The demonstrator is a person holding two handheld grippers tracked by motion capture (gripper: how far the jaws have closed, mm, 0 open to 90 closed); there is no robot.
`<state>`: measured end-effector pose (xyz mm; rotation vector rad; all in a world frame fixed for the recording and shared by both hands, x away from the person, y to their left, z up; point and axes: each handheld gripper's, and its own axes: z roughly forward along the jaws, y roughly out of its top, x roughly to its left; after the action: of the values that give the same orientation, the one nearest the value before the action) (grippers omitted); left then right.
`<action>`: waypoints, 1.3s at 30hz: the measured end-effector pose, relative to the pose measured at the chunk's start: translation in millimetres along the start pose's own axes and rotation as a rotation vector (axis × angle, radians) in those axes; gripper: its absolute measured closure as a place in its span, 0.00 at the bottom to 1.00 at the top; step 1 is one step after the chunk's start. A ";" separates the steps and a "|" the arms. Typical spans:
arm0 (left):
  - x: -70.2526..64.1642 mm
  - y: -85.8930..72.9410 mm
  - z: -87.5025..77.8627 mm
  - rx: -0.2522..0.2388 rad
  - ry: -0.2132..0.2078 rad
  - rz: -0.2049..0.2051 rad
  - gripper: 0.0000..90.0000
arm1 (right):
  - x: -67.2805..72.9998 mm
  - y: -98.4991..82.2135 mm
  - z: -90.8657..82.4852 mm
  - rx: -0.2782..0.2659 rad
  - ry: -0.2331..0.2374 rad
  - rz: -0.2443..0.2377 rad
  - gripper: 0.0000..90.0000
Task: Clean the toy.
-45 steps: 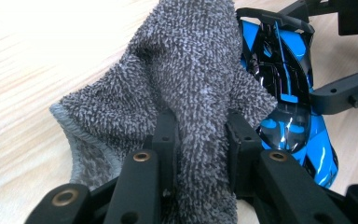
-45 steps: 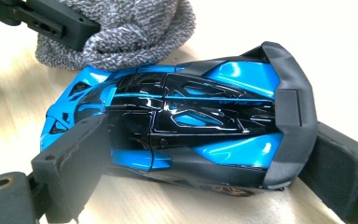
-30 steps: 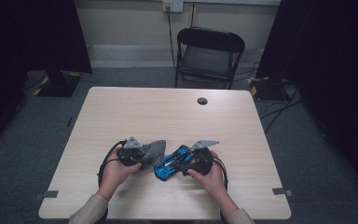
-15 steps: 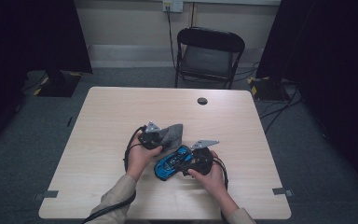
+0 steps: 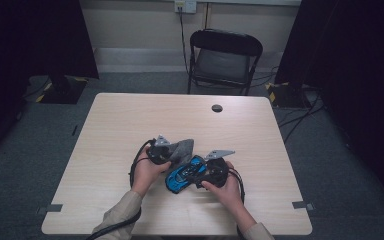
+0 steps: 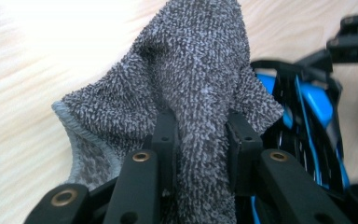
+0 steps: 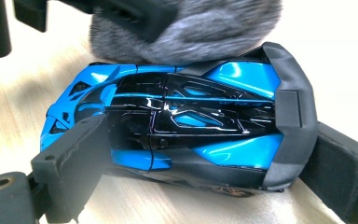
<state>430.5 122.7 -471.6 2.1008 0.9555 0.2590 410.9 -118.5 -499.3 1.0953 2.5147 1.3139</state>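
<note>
High view, toy car point(image 5: 184, 174) mid-table point(image 5: 130, 115), cloth point(image 5: 180, 149) touching

Dim room with dark surrounds, pale wooden worktop point(image 5: 130, 125) evenly lit, overexposed glare in close views, blurred grey towelling cloth point(image 7: 186, 23)

The left gripper point(image 5: 172, 152), its jaws pinched on the grey cloth point(image 5: 181, 149), now sits farther toward the right side of the counter point(image 5: 130, 120) than a second ago, right alongside the blue toy car point(image 5: 185, 173). The cloth, which lay clear of the car before, now touches the car's side.
</note>
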 end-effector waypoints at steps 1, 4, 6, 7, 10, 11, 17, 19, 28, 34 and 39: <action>0.6 -3.0 -3.2 0.000 0.000 -0.001 0.77 | 0.1 0.2 0.0 0.002 0.000 0.000 0.08; 1.2 -10.9 -12.7 0.005 0.002 0.014 0.77 | 0.3 0.9 -0.1 0.006 -0.002 -0.004 0.08; 0.2 -15.7 -18.3 0.004 0.003 0.019 0.77 | 0.5 1.2 -0.1 0.006 -0.003 -0.004 0.08; -0.1 -17.9 -20.7 0.004 0.003 0.024 0.77 | 0.5 1.1 -0.1 0.006 -0.004 -0.005 0.08; -1.3 -23.6 -27.1 -0.001 0.003 0.032 0.77 | 0.6 0.8 0.0 0.004 -0.002 -0.005 0.08; -1.9 -25.5 -28.9 -0.004 0.000 0.028 0.77 | 0.9 0.8 0.0 0.005 -0.003 -0.005 0.08; -1.1 -34.7 -40.9 -0.006 0.009 0.038 0.77 | 1.3 1.5 0.4 0.009 -0.002 -0.007 0.08; -1.2 -37.5 -44.3 -0.008 0.005 0.033 0.77 | 1.3 1.5 0.3 0.009 -0.002 -0.008 0.08; -0.1 -57.1 -66.2 0.008 0.002 0.027 0.77 | 1.3 0.4 0.2 0.002 -0.002 -0.003 0.08; 3.4 -72.8 -77.9 0.022 0.013 0.019 0.77 | 2.8 1.3 0.4 0.009 -0.006 -0.001 0.08; 3.9 -79.3 -78.4 0.013 0.008 0.006 0.77 | 4.7 4.8 0.6 0.035 -0.010 -0.001 0.08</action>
<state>353.2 202.8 -478.8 2.1162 0.9584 0.2646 410.3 -113.3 -495.0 1.1052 2.5397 1.2655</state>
